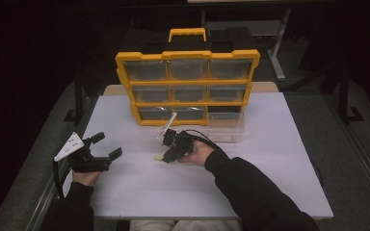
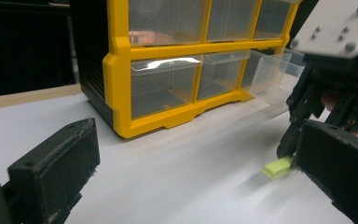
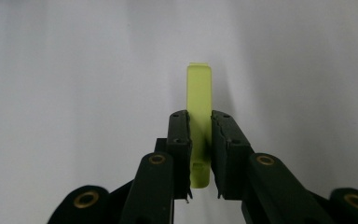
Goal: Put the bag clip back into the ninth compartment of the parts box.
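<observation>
- The drawer cabinet (image 1: 188, 86) stands at the far middle of the table (image 1: 279, 183).
- One drawer (image 1: 225, 129) sticks out of its bottom right compartment.
- The right gripper (image 1: 166, 155) sits before the cabinet, clamping a flat strip (image 3: 199, 130).
- The left gripper (image 1: 107, 145) rests near the table's left edge, well apart.

Flat yellow-green strip (image 3: 199, 121) low over white table, clamped between right hand-held gripper (image 3: 200, 154) jaws.

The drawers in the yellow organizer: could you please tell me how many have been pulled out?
1: the bottom-right drawer of the yellow organizer is slid out onto the table; the other eight sit closed in their slots.
</observation>
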A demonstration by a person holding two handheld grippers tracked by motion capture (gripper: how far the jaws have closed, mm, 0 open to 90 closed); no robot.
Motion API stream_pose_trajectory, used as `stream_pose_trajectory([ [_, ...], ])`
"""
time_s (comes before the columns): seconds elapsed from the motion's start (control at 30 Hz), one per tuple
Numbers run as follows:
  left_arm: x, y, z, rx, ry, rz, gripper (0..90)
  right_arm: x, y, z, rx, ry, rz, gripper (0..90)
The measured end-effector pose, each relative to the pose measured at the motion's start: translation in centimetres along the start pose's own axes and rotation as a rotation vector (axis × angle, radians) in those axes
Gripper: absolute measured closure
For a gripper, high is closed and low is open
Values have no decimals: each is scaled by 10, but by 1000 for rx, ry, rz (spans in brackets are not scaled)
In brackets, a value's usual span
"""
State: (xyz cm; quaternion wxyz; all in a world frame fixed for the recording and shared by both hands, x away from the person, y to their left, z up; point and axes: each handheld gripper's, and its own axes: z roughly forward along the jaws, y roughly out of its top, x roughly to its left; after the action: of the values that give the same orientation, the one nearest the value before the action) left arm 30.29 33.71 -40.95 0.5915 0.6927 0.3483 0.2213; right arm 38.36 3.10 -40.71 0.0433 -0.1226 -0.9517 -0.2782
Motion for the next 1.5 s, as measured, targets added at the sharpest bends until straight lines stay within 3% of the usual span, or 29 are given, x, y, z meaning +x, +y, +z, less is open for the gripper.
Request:
stream_pose_trajectory([
  [0.77, -1, 1, -1, -7, 7, 3, 0, 1, -10, -59, -155, -33, 31, 769],
  [1.5, -1, 2, -1, -15, 1, -4, 0, -12, -25, -92, -263, -89, 95, 769],
])
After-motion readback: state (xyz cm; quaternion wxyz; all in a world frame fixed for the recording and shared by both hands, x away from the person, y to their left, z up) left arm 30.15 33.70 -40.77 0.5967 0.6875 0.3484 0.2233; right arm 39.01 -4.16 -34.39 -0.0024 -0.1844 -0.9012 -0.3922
